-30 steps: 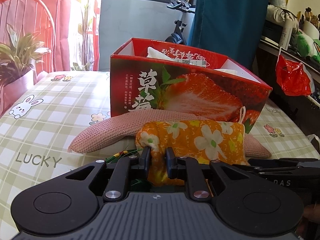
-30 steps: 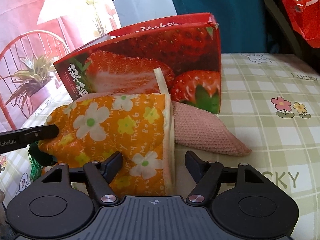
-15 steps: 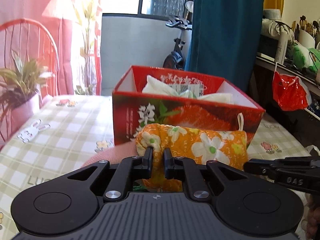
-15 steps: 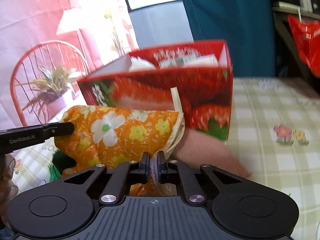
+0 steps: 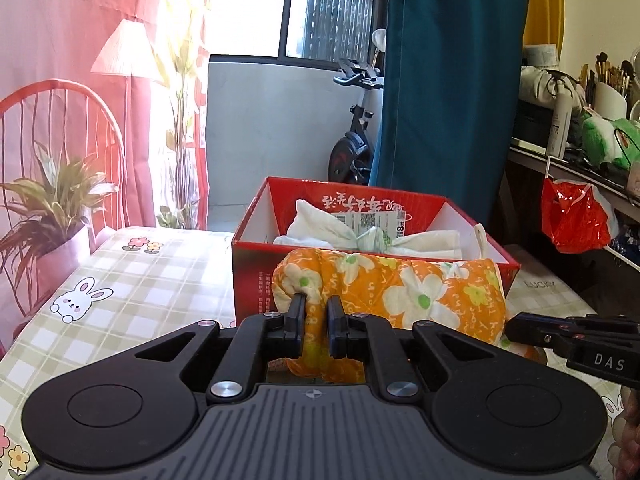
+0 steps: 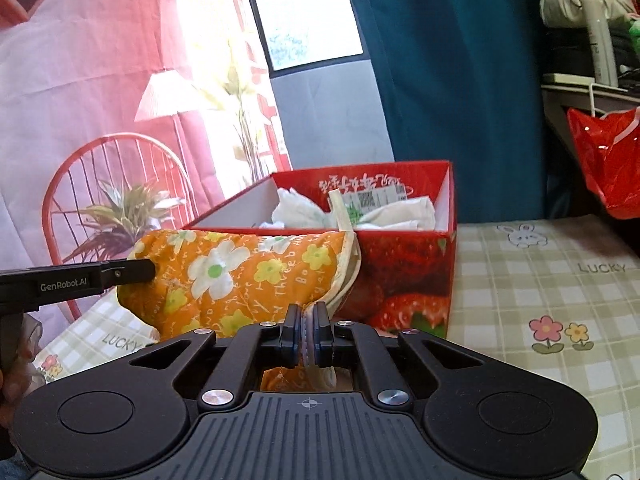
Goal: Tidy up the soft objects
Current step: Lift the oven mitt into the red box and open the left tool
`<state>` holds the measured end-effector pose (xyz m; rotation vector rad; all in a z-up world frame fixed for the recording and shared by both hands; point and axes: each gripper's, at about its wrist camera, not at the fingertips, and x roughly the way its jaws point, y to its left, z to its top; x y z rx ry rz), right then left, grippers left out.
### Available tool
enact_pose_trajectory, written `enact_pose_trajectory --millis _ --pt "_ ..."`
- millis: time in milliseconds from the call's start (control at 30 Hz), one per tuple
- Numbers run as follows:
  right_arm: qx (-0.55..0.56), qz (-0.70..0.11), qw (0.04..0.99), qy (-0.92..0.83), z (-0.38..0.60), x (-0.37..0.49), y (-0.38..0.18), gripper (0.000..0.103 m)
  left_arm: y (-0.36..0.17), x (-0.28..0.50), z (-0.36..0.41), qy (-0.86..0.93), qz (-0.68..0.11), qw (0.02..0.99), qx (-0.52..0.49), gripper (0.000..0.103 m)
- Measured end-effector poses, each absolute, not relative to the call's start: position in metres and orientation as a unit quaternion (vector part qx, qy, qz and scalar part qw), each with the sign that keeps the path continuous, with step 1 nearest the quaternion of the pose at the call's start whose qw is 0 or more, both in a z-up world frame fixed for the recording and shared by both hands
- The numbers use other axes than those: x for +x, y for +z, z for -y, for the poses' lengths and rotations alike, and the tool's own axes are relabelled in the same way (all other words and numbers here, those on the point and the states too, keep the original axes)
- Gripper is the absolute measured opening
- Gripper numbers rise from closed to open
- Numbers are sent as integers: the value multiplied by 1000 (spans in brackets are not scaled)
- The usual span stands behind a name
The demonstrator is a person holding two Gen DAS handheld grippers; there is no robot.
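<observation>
An orange flowered oven mitt hangs in the air between both grippers, level with the near rim of the red strawberry box. My left gripper is shut on the mitt's closed left end. My right gripper is shut on the mitt's cuff edge. The mitt also shows in the right wrist view, in front of the box. White soft bundles lie inside the box. The pink knitted piece is hidden below.
The table has a checked cloth with bunny and flower prints. A red chair and a potted plant stand at the left. A red plastic bag hangs at the right by a cluttered shelf.
My right gripper has shut on the mitt's cuff. Both grippers have lifted the mitt off the pink piece, up to the height of the box rim.
</observation>
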<state>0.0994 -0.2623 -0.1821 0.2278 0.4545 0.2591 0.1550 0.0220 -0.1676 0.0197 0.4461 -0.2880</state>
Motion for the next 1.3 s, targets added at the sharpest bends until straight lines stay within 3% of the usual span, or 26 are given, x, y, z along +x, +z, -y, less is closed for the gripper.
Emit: enact_pose_trajectory --millis 1300 --pt "90 -178 973 117 283 175 -136 5 -122 249 -9 -168 -202 965 0 12"
